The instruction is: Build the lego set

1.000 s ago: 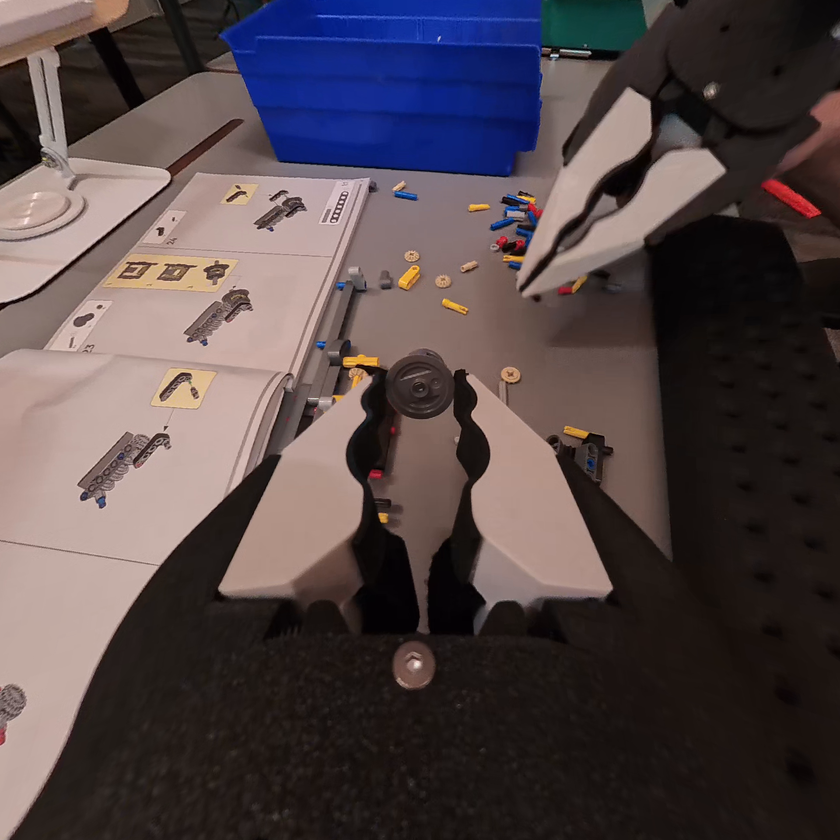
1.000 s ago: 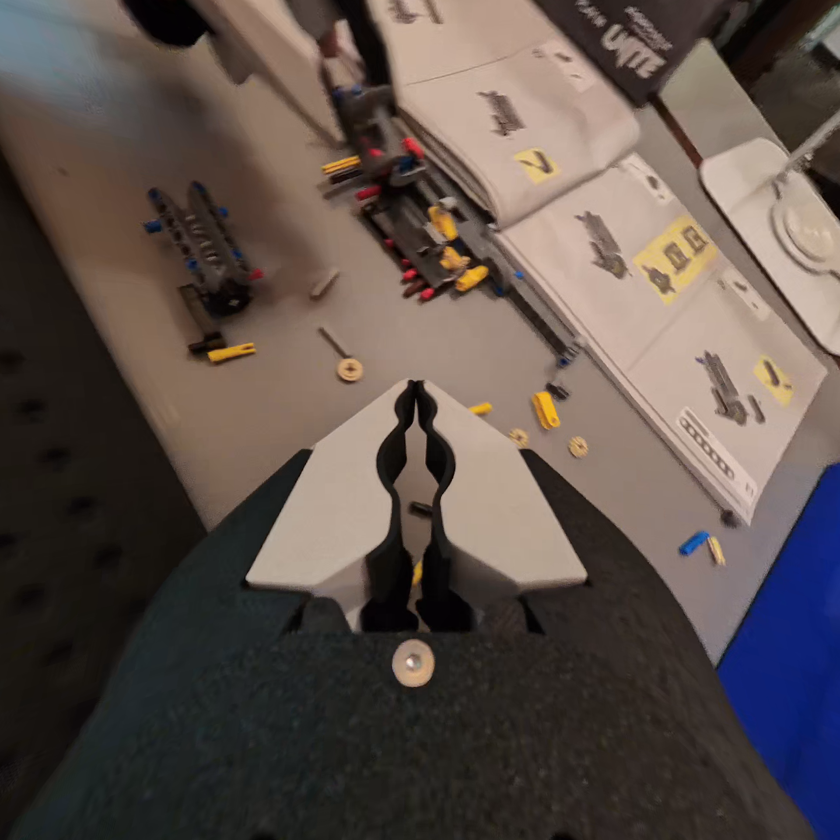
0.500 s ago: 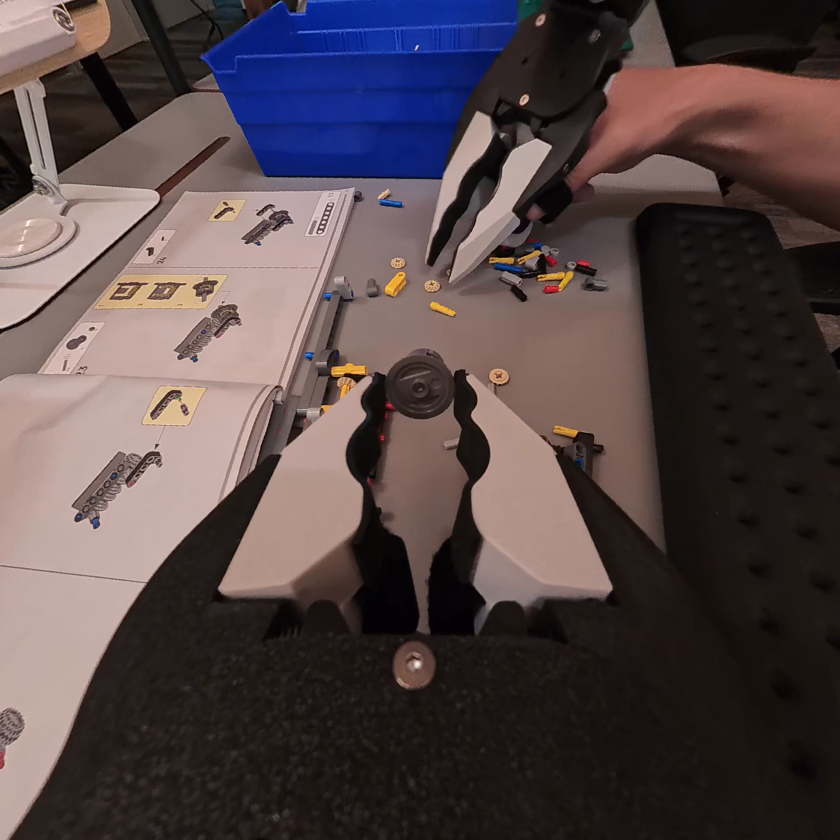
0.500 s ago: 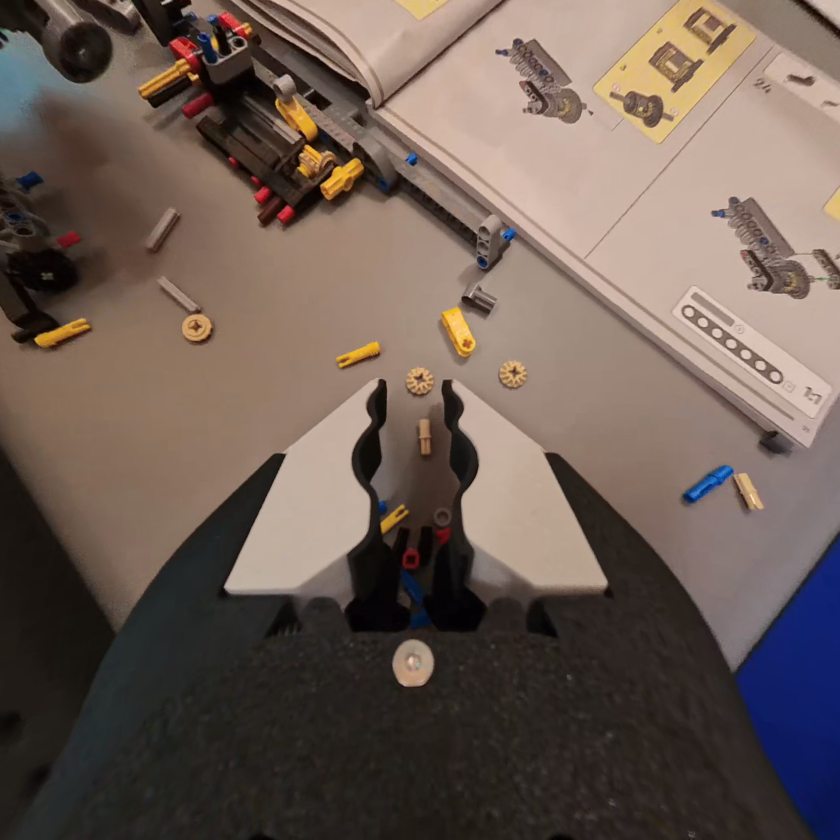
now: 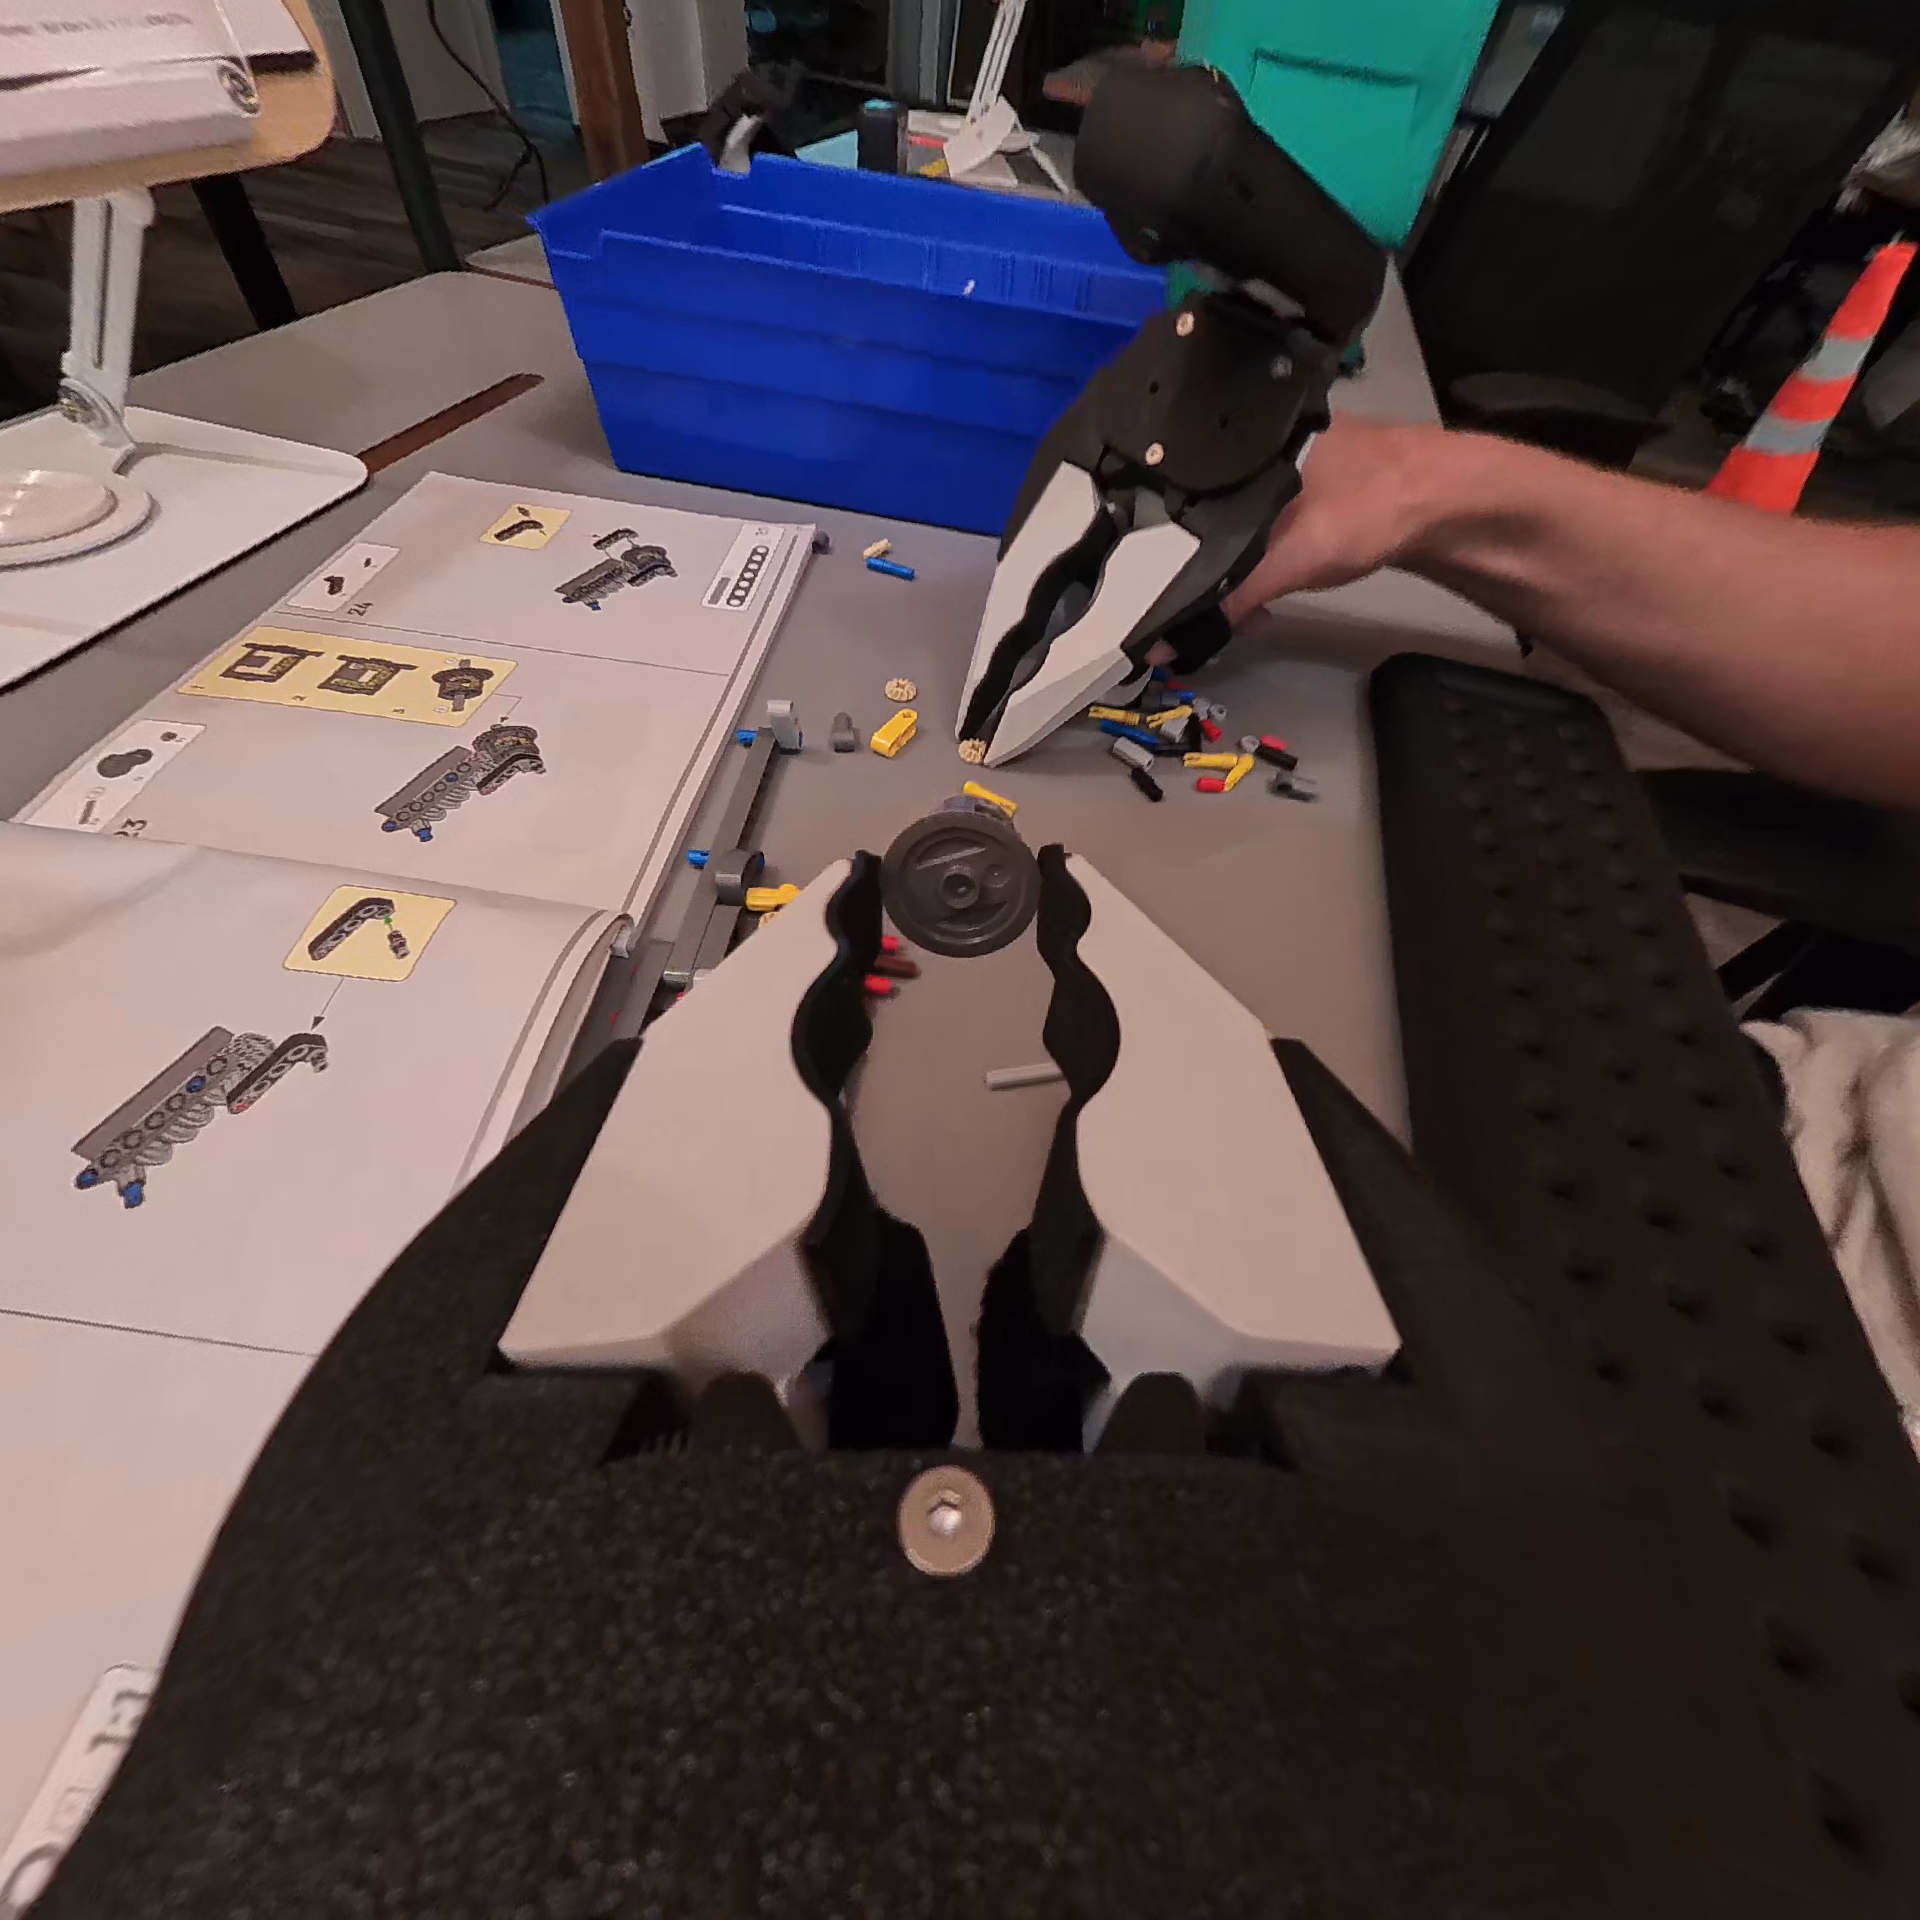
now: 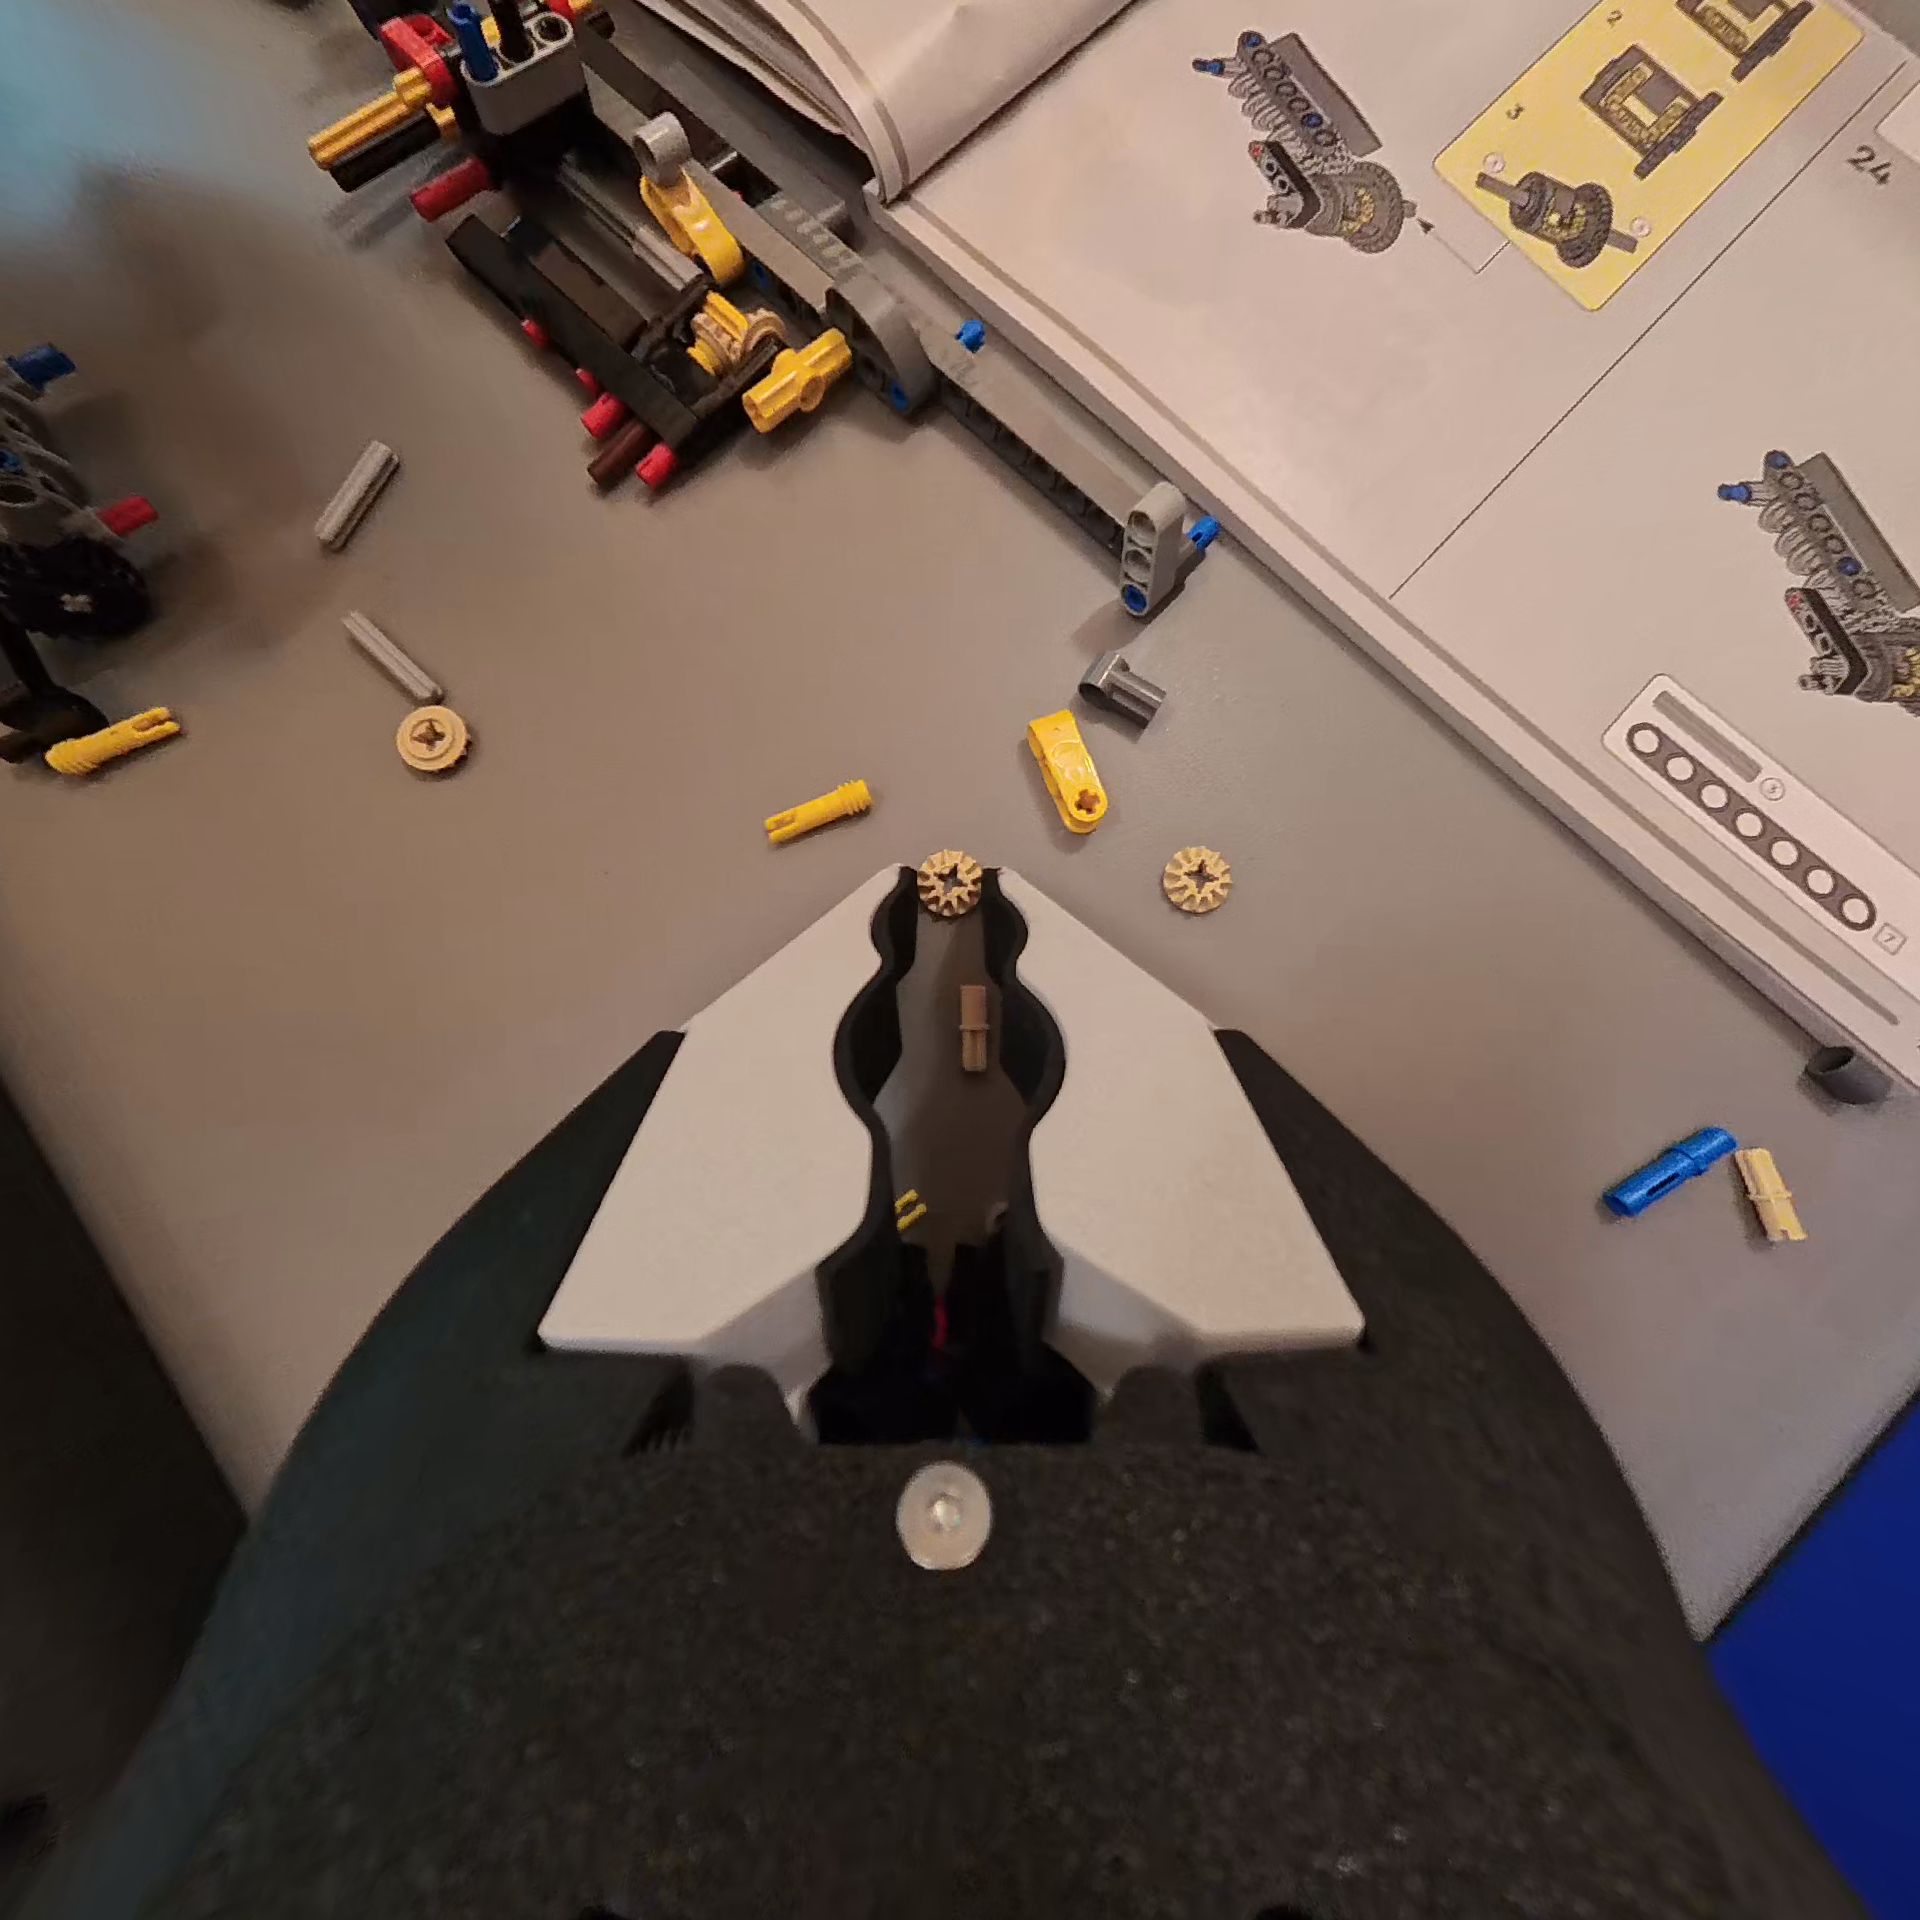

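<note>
My left gripper (image 5: 958, 864) is shut on a dark grey round lego piece (image 5: 958, 885) and holds it above the grey table. My right gripper (image 6: 949, 875) has its tips down on the table, closed on either side of a small tan gear (image 6: 949, 885). It also shows in the left wrist view (image 5: 979, 744), held by a hand, with the gear (image 5: 970, 750) at its tips. A tan pin (image 6: 974, 1027) lies on the table between its fingers. The partly built lego assembly (image 6: 665, 281) lies beside the open instruction booklet (image 6: 1455, 416).
A second tan gear (image 6: 1197, 880), a yellow connector (image 6: 1067, 769), a yellow pin (image 6: 818, 811) and a blue pin (image 6: 1668, 1171) lie nearby. A pile of small parts (image 5: 1195, 743) sits behind the right gripper. A blue bin (image 5: 831, 353) stands at the back and a black mat (image 5: 1610, 1039) lies on the right. The left gripper's tips are roughly 15 centimeters from the right gripper's.
My right gripper has come down to the table and its jaws have narrowed around the tan gear. My left gripper still holds the grey piece, tilted up slightly.
</note>
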A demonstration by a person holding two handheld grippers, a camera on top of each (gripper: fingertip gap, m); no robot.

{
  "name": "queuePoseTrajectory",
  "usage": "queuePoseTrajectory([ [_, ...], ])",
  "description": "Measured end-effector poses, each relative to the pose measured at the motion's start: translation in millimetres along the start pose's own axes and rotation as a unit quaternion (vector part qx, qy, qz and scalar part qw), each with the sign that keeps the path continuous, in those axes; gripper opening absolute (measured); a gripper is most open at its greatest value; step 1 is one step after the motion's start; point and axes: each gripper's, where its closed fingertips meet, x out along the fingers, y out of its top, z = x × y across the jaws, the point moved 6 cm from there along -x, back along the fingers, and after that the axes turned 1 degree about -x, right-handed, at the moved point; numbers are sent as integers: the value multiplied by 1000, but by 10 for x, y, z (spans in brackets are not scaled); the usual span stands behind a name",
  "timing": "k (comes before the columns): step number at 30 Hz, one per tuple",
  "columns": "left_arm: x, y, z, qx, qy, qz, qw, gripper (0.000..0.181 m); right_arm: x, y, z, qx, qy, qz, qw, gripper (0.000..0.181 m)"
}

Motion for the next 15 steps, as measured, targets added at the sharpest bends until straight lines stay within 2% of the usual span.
queuePoseTrajectory([
  [4, -37, 63, -46, -59, -20, 40, 997, 29, -92, 178, -111, 8, 1, 52, 999, 11],
  [8, -93, 146, -68, -113, -54, 92, 988, 29, -376, 846, -625, -22, 16, 178, 984, 11],
  [10, -119, 181, -71, -129, -67, 113, 983, 29, -463, 1146, -888, -45, 23, 215, 975, 11],
  [15, -164, 241, -54, -155, -94, 146, 973, 29, -412, 1473, -1129, -113, -21, 170, 979, 11],
])
